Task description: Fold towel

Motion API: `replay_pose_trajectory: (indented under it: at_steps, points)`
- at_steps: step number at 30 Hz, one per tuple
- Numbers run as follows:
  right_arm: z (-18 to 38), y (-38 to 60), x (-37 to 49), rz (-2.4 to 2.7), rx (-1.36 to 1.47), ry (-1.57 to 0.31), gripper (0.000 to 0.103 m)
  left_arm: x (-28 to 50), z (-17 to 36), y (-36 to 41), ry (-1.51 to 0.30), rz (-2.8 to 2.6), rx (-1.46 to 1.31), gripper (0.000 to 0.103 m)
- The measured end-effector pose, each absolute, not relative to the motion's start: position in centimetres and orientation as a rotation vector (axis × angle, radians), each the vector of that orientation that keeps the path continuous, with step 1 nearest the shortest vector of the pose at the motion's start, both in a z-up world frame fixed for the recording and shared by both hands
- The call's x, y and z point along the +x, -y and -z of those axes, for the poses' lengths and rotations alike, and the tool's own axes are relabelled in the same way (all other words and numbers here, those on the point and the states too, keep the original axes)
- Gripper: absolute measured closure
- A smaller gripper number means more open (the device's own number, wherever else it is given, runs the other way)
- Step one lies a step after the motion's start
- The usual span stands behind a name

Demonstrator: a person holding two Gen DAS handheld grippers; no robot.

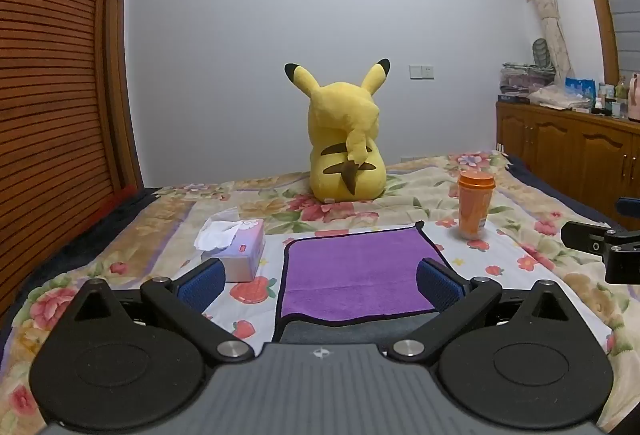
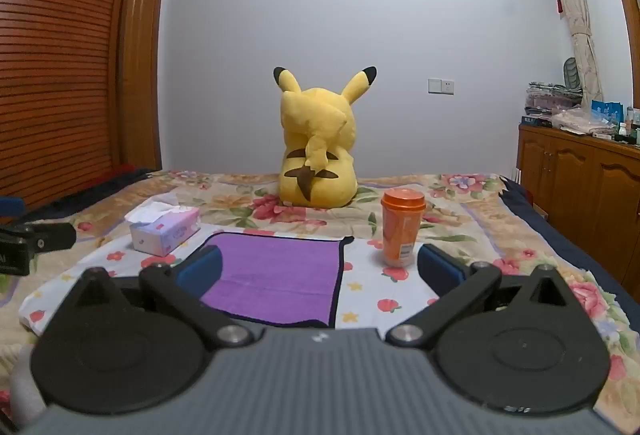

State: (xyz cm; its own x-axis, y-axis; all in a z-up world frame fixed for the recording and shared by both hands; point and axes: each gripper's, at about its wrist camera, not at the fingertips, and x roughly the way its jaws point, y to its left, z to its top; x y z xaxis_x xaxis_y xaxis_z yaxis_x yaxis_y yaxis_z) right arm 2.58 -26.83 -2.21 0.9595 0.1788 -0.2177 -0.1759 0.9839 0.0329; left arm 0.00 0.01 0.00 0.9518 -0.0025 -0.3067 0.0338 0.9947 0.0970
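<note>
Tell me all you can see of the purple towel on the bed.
The purple towel is a soft, fleecy-looking cloth with dark trim along its edges. It lies flat on the flowered bedspread, one horizontal crease across its near part, its underside not visible. A tissue box sits apart on one side, an orange cup on the other. Neither open claw touches it.

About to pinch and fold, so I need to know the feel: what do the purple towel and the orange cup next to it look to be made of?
Purple towel: looks like soft microfibre or plush cloth, matte and fuzzy, with a dark stitched border; it lies flat with one faint crease. Orange cup: seemingly thin plastic, smooth and slightly glossy, translucent, with an orange lid and a printed label; paper cannot be ruled out.
</note>
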Motion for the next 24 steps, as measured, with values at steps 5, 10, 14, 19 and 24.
replay_pose_trajectory:
  at_steps: [5,10,14,19,24]
  points:
    - [2.22,26.82,2.6,-0.179,0.012,-0.223,0.0,-0.01,0.01,-0.01,-0.311,0.017,0.104,0.0]
    - [2.26,26.85,2.6,-0.179,0.012,-0.222,0.0,-0.02,0.0,0.0,-0.31,0.017,0.104,0.0]
    - [2.3,26.91,2.62,-0.18,0.012,-0.221,0.0,-0.01,0.0,-0.01,-0.311,0.016,0.105,0.0]
    - [2.33,26.92,2.73,-0.178,0.012,-0.223,0.0,-0.02,0.0,0.0,-0.31,0.016,0.104,0.0]
    - [2.49,27.14,2.79,-0.177,0.012,-0.223,0.0,-0.01,0.0,-0.01,-0.31,0.017,0.104,0.0]
